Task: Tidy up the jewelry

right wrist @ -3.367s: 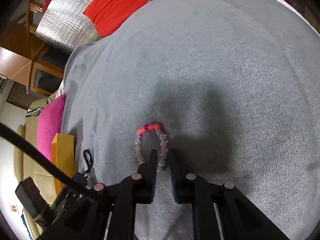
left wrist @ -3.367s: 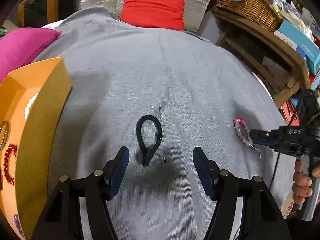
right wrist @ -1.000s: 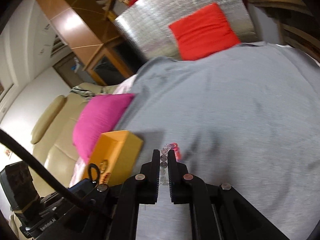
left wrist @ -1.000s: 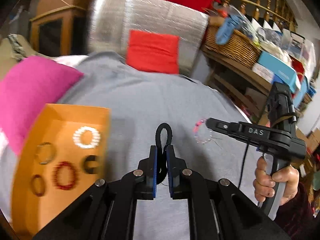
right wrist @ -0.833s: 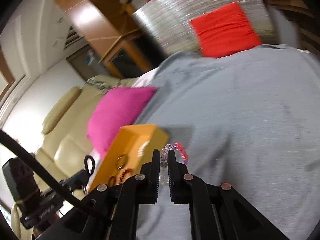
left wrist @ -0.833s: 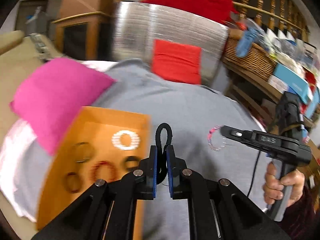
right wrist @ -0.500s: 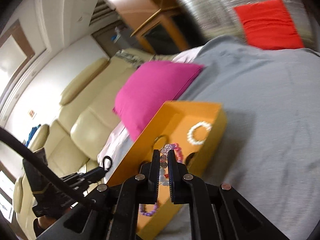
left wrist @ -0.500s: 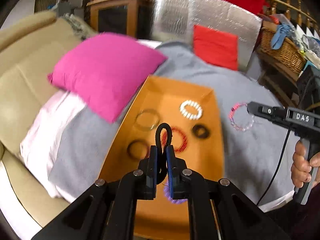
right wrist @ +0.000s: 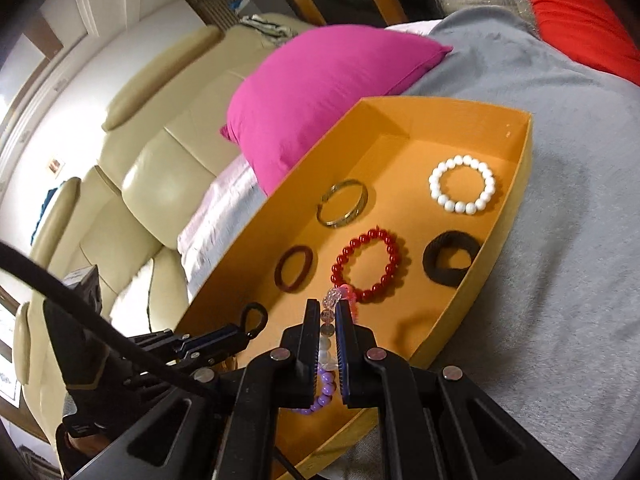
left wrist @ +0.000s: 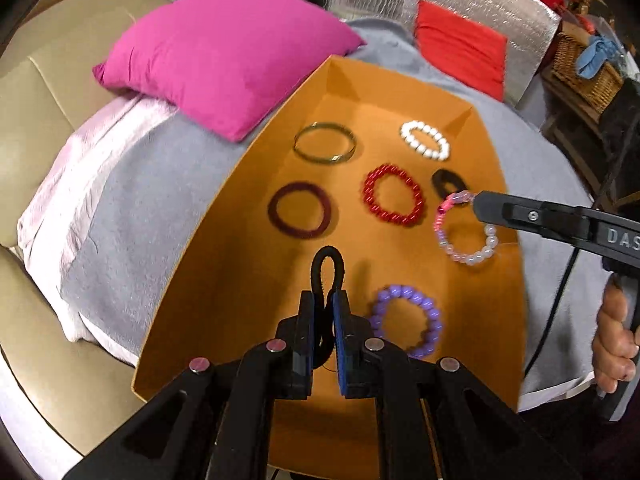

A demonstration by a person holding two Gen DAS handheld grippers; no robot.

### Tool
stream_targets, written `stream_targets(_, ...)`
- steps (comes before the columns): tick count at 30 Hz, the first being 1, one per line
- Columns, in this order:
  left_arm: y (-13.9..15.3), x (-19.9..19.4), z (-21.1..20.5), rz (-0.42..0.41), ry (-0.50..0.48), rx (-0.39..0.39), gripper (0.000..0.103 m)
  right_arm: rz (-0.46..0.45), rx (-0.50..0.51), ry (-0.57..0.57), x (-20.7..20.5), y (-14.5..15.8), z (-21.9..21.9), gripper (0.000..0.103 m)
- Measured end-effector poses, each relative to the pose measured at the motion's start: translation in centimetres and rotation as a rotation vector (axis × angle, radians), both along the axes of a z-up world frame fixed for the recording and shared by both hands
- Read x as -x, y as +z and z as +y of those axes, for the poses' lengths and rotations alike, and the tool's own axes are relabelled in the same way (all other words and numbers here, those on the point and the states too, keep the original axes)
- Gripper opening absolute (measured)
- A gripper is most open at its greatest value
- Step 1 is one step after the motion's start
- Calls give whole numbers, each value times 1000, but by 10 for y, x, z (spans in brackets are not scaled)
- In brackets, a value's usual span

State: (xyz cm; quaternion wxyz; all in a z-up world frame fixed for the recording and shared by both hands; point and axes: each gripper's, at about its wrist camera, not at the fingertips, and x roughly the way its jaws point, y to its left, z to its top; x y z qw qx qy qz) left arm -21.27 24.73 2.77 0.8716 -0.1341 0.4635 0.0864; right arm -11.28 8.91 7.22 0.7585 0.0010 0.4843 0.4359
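Left claw (left wrist: 325,320) clenched on limp, light black band (left wrist: 328,266); right claw (right wrist: 329,332) pinching slippery beaded bracelet (left wrist: 466,230) by its strand.

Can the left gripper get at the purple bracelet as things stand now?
Probably not yet. The left gripper is shut on a black band, so it has no free jaws, though the purple bracelet lies uncovered just beside it.

A tray (left wrist: 224,216) sits on a blanket (left wrist: 120,216), a pillow (left wrist: 224,52) beside its far left corner. Inside the tray lie six bracelets, a beaded one (left wrist: 406,320) nearest.
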Motion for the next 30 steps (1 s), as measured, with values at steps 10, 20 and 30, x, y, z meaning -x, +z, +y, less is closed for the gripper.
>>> stream_targets(10, -2, -3, 6, 66, 67, -44, 33, -39, 28, -43, -8, 6, -12, 14)
stream_targets(20, 74, 5, -35, -82, 97, -244, 69, -137, -51, -205, -26, 36, -81, 25)
stream_targets(30, 140, 34, -78, -170, 141, -392, 77, -334, -39, -193, 23, 80, -109, 45)
